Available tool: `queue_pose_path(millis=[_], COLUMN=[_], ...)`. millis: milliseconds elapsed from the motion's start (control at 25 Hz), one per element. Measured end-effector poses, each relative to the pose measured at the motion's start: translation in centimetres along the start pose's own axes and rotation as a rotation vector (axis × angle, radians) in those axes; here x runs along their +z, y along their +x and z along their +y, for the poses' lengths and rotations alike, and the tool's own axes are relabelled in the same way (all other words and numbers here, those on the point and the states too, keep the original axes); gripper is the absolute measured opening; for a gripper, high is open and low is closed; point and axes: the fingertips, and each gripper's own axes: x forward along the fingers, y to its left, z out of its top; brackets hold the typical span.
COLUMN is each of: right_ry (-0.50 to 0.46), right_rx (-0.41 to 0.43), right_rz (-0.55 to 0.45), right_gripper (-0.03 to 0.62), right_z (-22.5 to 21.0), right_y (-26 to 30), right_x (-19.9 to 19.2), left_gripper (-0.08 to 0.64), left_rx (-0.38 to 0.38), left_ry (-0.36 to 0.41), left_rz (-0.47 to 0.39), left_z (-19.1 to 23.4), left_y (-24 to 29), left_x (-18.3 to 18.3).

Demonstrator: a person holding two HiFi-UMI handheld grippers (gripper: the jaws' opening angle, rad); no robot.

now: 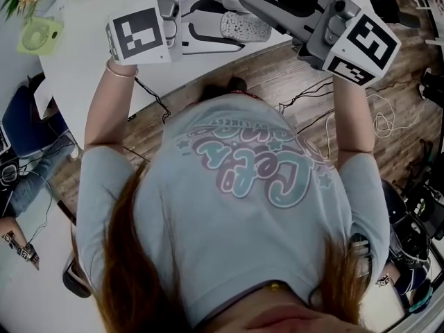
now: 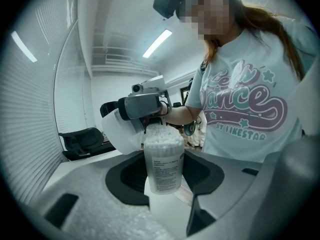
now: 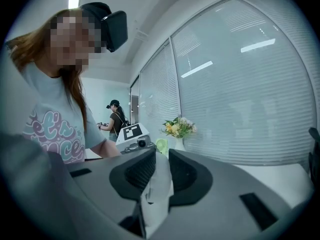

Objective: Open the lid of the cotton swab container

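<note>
— What sits nearest, on your left?
— Your left gripper (image 2: 164, 180) pinches the cotton swab container (image 2: 163, 161) by its sides. It stands upright between the pads, over the edge of the white table (image 1: 83, 61). Its mouth is uncovered, and the white swab tips (image 2: 162, 136) bulge out.

— And your right?
— Your right gripper (image 3: 161, 176) is clamped on the lid (image 3: 157, 199), a translucent cap, with its thin wall squeezed between the pads. Your left gripper view shows the lid tilted, just beside the container's mouth. Whether it touches the rim I cannot tell.

— So your two grippers are close?
— Yes. You hold them out in front of you with their jaws facing each other, and the container is between them.

— What lies beyond?
— A vase of yellow flowers (image 3: 178, 127) stands on the table, with a pale green object (image 3: 161, 145) just beside it. Behind them are the window blinds (image 3: 240, 109). Farther back in the room, past your left gripper, another person (image 3: 115, 118) stands.
</note>
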Motion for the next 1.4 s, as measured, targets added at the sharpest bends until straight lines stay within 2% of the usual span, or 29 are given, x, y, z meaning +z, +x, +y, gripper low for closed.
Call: queue_pose_path(millis=[360, 640, 880, 1040, 1240, 1400], right_ry=[0.076, 0.042, 0.065, 0.07, 0.064, 0.05], right_rx=[-0.011, -0.017, -0.025, -0.03, -0.022, 0.0], right_rz=[-0.008, -0.014, -0.054, -0.085, -0.117, -0.115], right_gripper=[0.083, 0.108, 0.15, 0.153, 0.217, 0.227], right_z=[-0.8, -0.5, -0.8, -0.8, -0.3, 0.6], right_y=[0.2, -0.2, -1.1, -1.9, -2.8, -3.8], right_x=[-0.4, -0.8, -0.2, 0.4, 0.5, 0.4], left_gripper=[0.187, 0.187, 0.187, 0.187, 0.187, 0.187], left_rx=[-0.005, -0.007, -0.008, -0.001, 0.014, 0.027], left_ry=[-0.017, -0.08, -0.104, -0.093, -0.079, -0.074], left_rz=[-0.028, -0.078, -0.059, -0.045, -0.036, -0.022], left_z=[0.0, 0.1, 0.2, 0.2, 0.2, 0.3], left_y=[0.0, 0.0, 0.0, -0.1, -0.1, -0.2], left_x=[0.1, 0.2, -0.1, 0.0, 0.2, 0.1])
